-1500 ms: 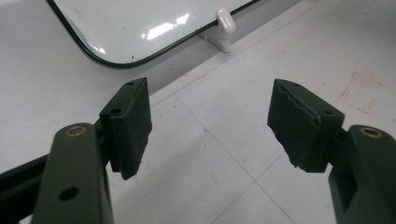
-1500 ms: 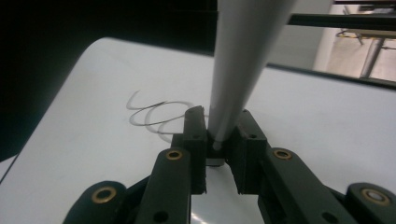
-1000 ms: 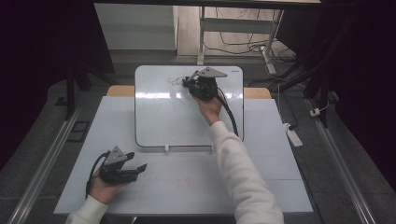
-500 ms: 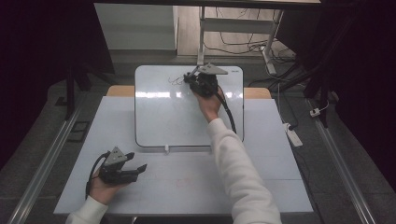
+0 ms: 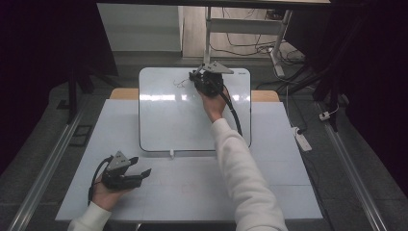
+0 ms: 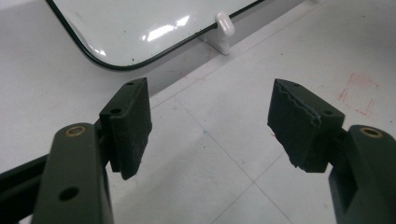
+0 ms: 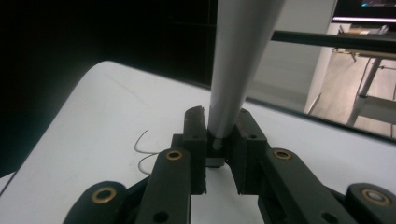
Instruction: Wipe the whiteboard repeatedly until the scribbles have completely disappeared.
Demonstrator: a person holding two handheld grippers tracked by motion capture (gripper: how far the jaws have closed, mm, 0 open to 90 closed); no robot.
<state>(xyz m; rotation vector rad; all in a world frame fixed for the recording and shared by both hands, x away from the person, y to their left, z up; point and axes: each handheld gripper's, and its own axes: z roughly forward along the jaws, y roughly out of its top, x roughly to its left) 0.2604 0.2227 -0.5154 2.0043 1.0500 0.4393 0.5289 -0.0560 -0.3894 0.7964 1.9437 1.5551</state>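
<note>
Our right gripper (image 7: 219, 140) is clenched on a grey marker (image 7: 233, 70), tip down on the far end of the whiteboard (image 5: 163, 120), beside a few thin curved strokes (image 7: 144, 149). The drawing looks barely begun; most of the board is blank. Our left gripper (image 6: 210, 121) rests released on the table (image 5: 269, 192). Since earlier, almost nothing has shifted.

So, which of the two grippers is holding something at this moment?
The right gripper, over the whiteboard, is shut on a grey marker. The left gripper rests near the table's front edge, jaws apart with nothing between them.
</note>
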